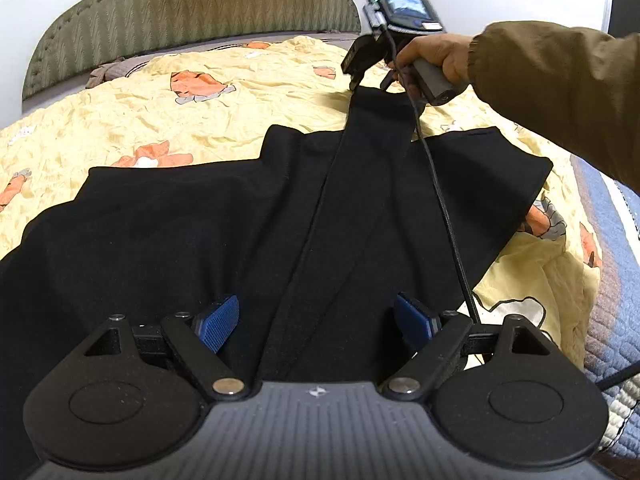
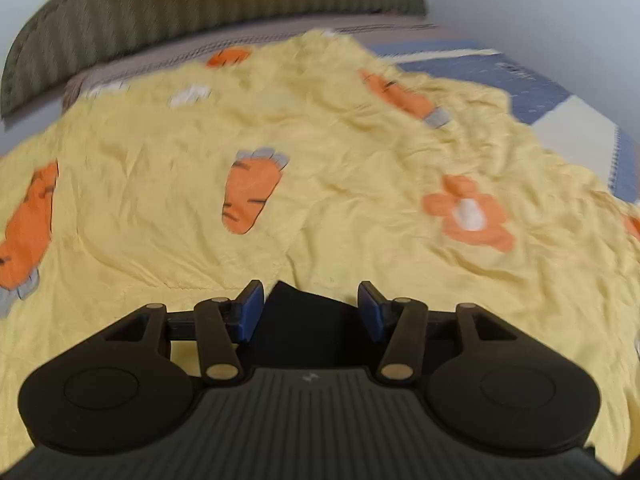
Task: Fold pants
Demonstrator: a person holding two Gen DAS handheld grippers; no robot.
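Black pants (image 1: 208,224) lie spread on the yellow carrot-print bedspread (image 1: 120,120). My left gripper (image 1: 316,320) is open, its blue pads (image 1: 218,322) hovering over the near part of the pants with a long fold of cloth running between them. My right gripper (image 1: 368,80), held by a hand in a brown sleeve, is at the far end of a narrow strip of the pants (image 1: 380,120). In the right wrist view that gripper (image 2: 310,310) is open with the tip of the black cloth (image 2: 304,312) lying between its blue pads (image 2: 250,310).
A green padded headboard (image 1: 200,4) stands at the back against a white wall. A blue and white quilt (image 1: 616,280) shows at the bed's right edge. A black cable (image 1: 448,216) runs from the right gripper across the pants.
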